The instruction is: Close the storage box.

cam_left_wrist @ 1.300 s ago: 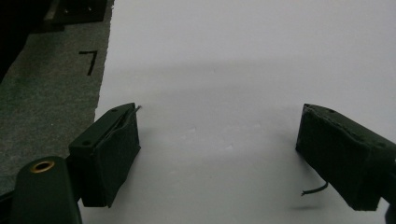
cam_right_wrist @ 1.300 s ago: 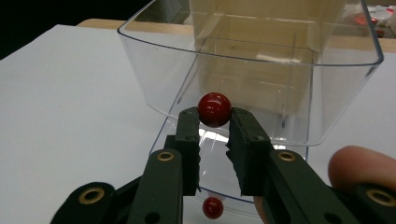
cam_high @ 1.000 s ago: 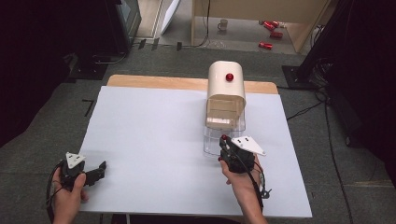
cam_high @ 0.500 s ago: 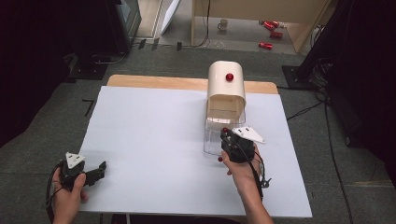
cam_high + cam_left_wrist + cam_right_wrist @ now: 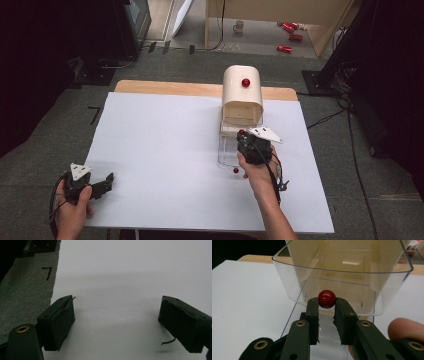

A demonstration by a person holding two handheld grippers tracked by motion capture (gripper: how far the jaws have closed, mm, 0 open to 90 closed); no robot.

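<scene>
One red knob (image 5: 326,299) pinched by right gripper (image 5: 326,311) to work the clear lid (image 5: 342,272); left gripper (image 5: 117,322) idle (fingers apart) on table (image 5: 165,140).

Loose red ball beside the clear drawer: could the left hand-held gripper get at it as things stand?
Probably yes: the left hand-held gripper is open, with bare sheet between it and the ball, though it sits far across.
</scene>
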